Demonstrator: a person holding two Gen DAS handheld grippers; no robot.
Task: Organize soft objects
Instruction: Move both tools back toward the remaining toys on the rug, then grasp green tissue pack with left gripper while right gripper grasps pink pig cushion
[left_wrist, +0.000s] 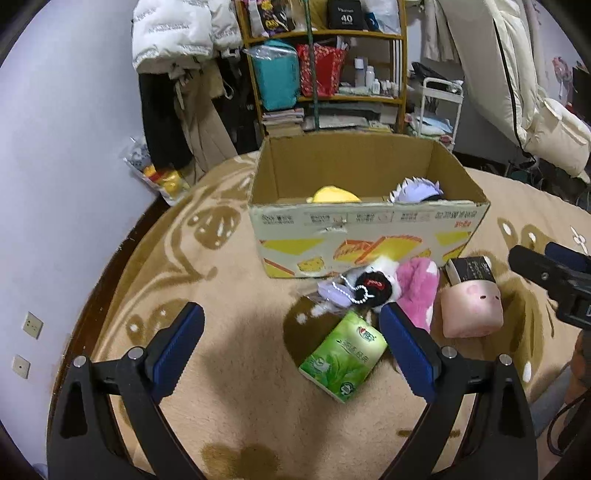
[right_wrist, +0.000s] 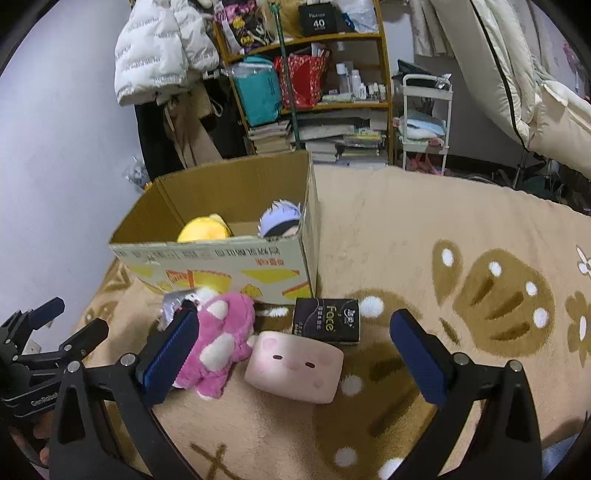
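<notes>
From the left wrist view, the left gripper (left_wrist: 291, 328) hovers with its blue-padded jaws spread wide and nothing between them, above a fuzzy beige blanket (left_wrist: 229, 398) patterned with brown shapes. A glossy green tissue pack (left_wrist: 341, 360) printed with leaves lies just ahead, near the right-hand finger. Beyond it sits a small heap: a black and white keychain plush (left_wrist: 369, 288) with a bead chain, touching a shaggy pink plush (left_wrist: 417, 291). Beside that rests a smooth, blocky pink pig cushion (left_wrist: 471, 308), with a black tissue pack (left_wrist: 469, 269) behind it. An open corrugated cardboard box (left_wrist: 365, 236) with yellow printing holds a yellow plush (left_wrist: 334, 194) and a lilac-haired doll (left_wrist: 417, 190). The right gripper (left_wrist: 546, 269) shows at the right edge; whether it is spread or closed cannot be told here.

From the right wrist view, the right gripper (right_wrist: 295, 332) is released, jaws wide apart and empty, over the pig cushion (right_wrist: 293, 371), whose face shows two small eyes and a snout. The pink plush (right_wrist: 221, 339), spotted cream, lies against the left-hand finger. The black pack (right_wrist: 327, 319) reads "Face". On the shelf (right_wrist: 314, 37) behind, a black box shows "40".
</notes>
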